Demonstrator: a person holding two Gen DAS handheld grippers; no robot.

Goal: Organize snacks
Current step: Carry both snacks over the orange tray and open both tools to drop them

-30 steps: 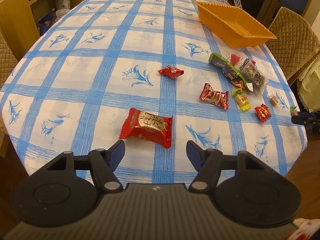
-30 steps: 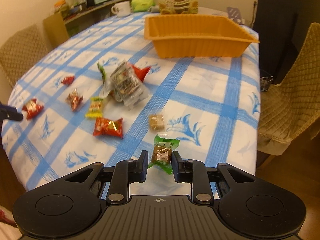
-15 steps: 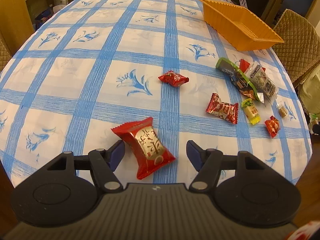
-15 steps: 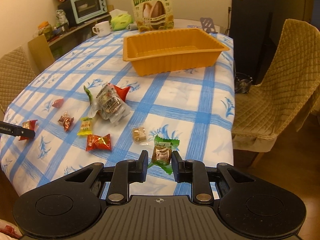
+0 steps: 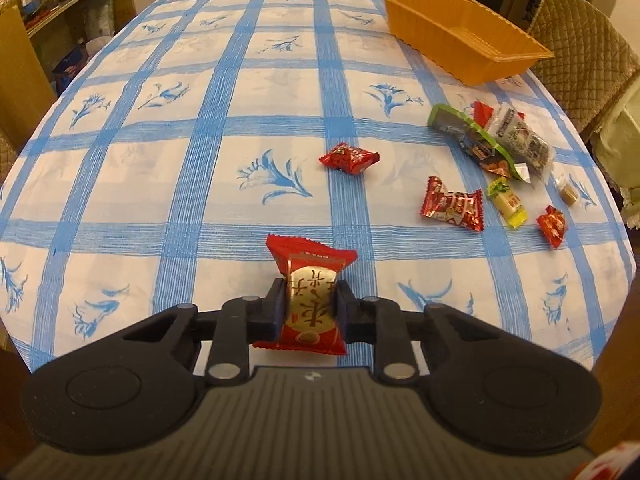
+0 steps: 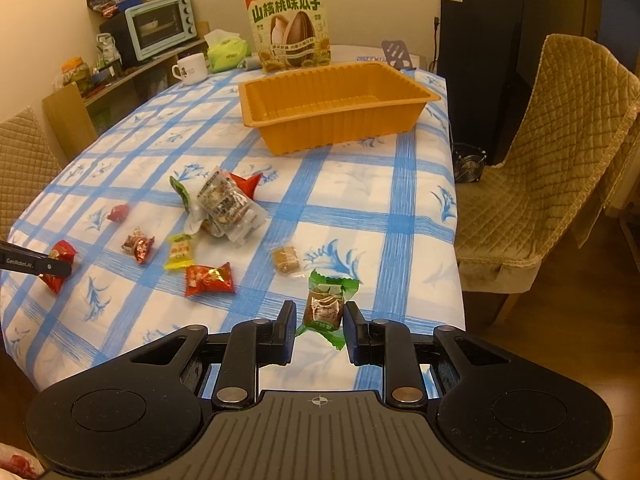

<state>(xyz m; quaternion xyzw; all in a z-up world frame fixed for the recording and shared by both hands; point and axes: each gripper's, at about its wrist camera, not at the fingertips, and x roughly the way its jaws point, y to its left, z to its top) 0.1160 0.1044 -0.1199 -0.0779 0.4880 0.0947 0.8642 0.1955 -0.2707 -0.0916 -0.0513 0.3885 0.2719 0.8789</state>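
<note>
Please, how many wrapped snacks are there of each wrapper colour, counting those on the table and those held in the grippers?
Red snacks: 5, one of them in the left gripper
Green snacks: 2, one of them in the right gripper
Yellow snack: 1
Clear packs: 2
Total: 10

Table, blue-checked cloth (image 6: 404,184). Orange tray (image 6: 340,120) at 12 o'clock; white mug (image 6: 190,69) at 11. Clear packet pile (image 6: 228,208) centre; red candies (image 6: 210,279), yellow sweet (image 6: 179,251) at 9.
</note>
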